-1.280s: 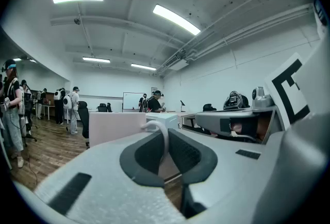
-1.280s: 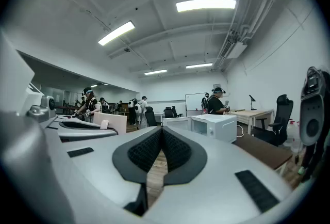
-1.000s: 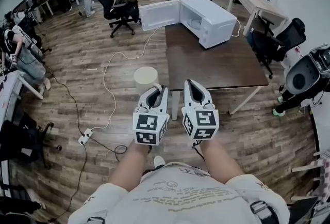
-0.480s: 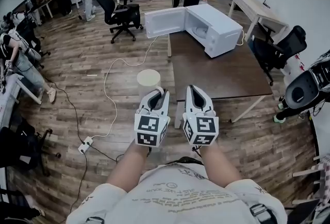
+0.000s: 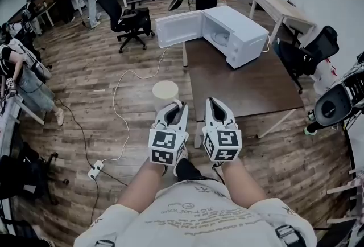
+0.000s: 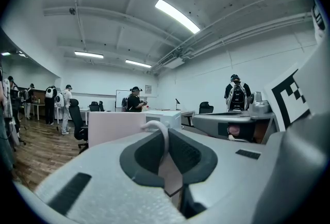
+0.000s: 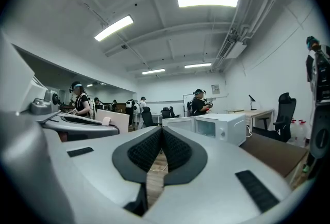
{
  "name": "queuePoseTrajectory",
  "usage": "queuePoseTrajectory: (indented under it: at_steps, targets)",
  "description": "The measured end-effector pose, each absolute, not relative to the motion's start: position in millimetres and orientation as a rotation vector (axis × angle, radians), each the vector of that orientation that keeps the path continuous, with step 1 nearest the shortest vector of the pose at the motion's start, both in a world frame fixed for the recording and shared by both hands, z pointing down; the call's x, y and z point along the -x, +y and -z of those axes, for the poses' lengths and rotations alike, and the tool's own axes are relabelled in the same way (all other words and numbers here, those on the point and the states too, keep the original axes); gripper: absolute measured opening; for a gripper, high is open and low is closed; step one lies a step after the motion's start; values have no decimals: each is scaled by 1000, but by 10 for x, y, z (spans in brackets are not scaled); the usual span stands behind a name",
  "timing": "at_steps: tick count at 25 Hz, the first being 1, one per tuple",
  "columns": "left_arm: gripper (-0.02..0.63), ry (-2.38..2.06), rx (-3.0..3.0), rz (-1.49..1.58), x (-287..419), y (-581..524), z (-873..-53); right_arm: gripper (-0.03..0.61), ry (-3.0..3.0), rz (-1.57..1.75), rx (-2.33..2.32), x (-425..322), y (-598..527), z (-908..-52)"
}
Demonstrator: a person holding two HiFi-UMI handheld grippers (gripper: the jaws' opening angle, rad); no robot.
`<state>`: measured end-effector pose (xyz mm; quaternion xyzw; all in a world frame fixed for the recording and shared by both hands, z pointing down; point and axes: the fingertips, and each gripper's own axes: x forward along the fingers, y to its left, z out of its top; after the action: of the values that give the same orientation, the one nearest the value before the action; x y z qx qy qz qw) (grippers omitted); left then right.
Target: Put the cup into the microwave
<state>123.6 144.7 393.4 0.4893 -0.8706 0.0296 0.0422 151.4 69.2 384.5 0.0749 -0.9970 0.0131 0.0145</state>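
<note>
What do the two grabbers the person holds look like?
The left gripper and right gripper are pale grey shells tapering to fingers lined with dark ribbed pads. Each carries a cube with black-and-white square markers. The person wears a light printed T-shirt.

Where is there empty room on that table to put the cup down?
The brown table is bare all the way from the microwave to its near edge. That is just right of the cup held by the left gripper. The far end is crowded: the microwave fills it, with its door open.

Pale printed tee (image 5: pixel 199 214), prob. harness straps (image 5: pixel 290 234); grey left gripper (image 5: pixel 177 105), right gripper (image 5: pixel 211 101), b&w marker cubes (image 5: pixel 166 146).
</note>
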Motion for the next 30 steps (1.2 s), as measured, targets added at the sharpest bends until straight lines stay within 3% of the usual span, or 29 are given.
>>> queuePoseTrajectory:
  at_steps: [30]
  targets:
    - [34, -2468, -1801, -153, 1327, -27, -3977, 15, -3040, -112, -421, 1063, -768, -3974]
